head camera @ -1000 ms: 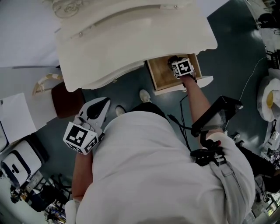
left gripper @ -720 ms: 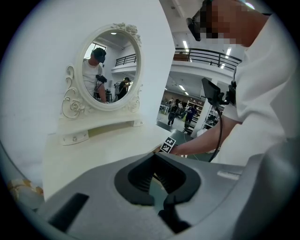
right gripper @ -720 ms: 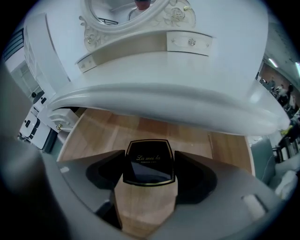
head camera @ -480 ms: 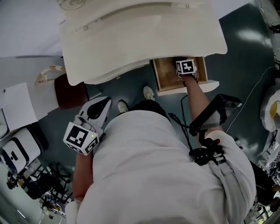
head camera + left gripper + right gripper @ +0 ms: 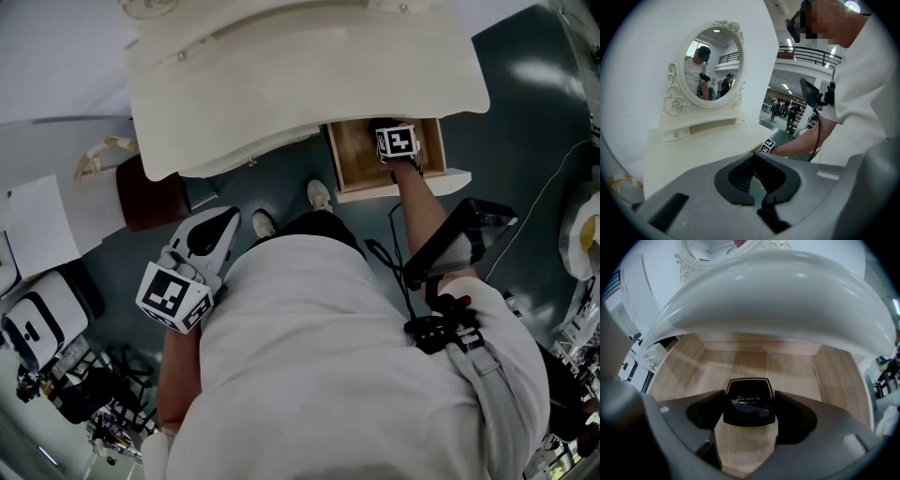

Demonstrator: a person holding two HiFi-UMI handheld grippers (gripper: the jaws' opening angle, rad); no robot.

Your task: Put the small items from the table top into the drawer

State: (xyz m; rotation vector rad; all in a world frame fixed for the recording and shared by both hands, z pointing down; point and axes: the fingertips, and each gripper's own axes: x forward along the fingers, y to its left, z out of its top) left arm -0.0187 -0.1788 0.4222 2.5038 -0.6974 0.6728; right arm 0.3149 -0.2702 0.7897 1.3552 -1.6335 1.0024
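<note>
The step in hand is the drop-off. The right tool (image 5: 750, 404) reaches into the open wooden drawer (image 5: 740, 362), under the curved front edge of the white counter (image 5: 300, 84). Its jaws are closed against the two sides of a flat black compact (image 5: 749, 397) with gold lettering on its lid. The compact sits low over the drawer's bare wooden floor, near the front and about midway between the side walls. Whether it already rests on the wood or hangs just above it cannot be told from these views. The left tool (image 5: 754, 159) is held back at the person's left side, well apart from the drawer. Its jaw tips meet with nothing between them, so it looks idle. The next move probably calls for lowering the compact until it lies flat on the drawer floor. The right jaws would then part and the tool draw straight back out, kept low enough to clear the counter's overhanging edge. On the stretch of counter that the left gripper view shows, below the oval mirror (image 5: 711, 63), no other small item can be made out, so this may be among the last to go in.
</note>
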